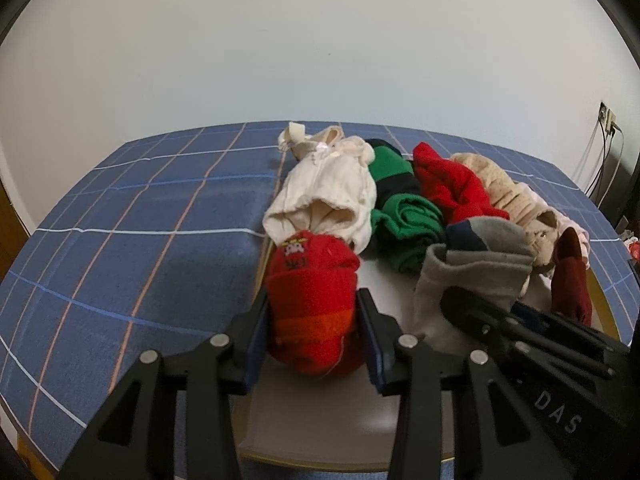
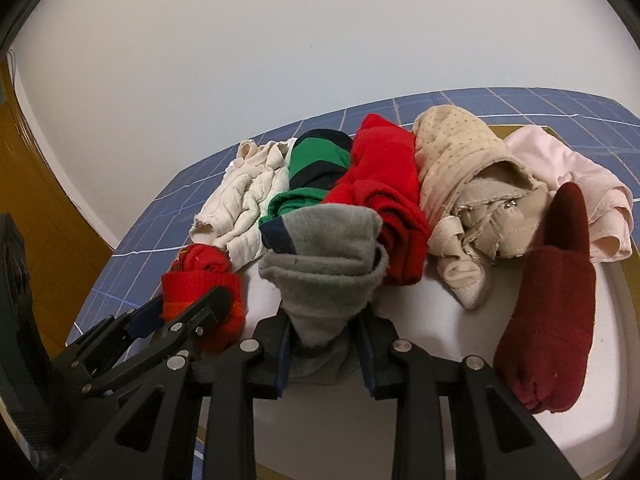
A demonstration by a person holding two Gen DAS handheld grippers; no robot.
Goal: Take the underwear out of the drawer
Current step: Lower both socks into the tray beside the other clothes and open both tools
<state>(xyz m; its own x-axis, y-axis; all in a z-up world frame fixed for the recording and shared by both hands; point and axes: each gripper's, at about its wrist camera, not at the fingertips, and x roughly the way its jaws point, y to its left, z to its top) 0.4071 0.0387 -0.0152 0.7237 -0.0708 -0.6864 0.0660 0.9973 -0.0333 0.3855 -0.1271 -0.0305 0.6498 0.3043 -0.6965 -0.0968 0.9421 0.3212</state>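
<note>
Nearest, the left gripper [image 1: 312,344] clasped a red sock bundle [image 1: 312,296]; at its three o'clock, the right gripper [image 2: 324,354] clasped a grey sock bundle [image 2: 324,264] on the white tray [image 2: 432,340].

A blue checked cloth [image 1: 140,216] covers the table. On it lies a shallow white drawer [image 2: 460,360] with a tan rim, carrying rolled garments.

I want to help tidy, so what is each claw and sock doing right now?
left claw, closed on the red sock, pads against its sides.
right claw, closed on the grey sock, pinching its end.
red sock, rolled up, gripped.
grey sock, rolled up, gripped.
dark red sock, lying loose, untouched.
green garment, rolled, lying loose.
</note>
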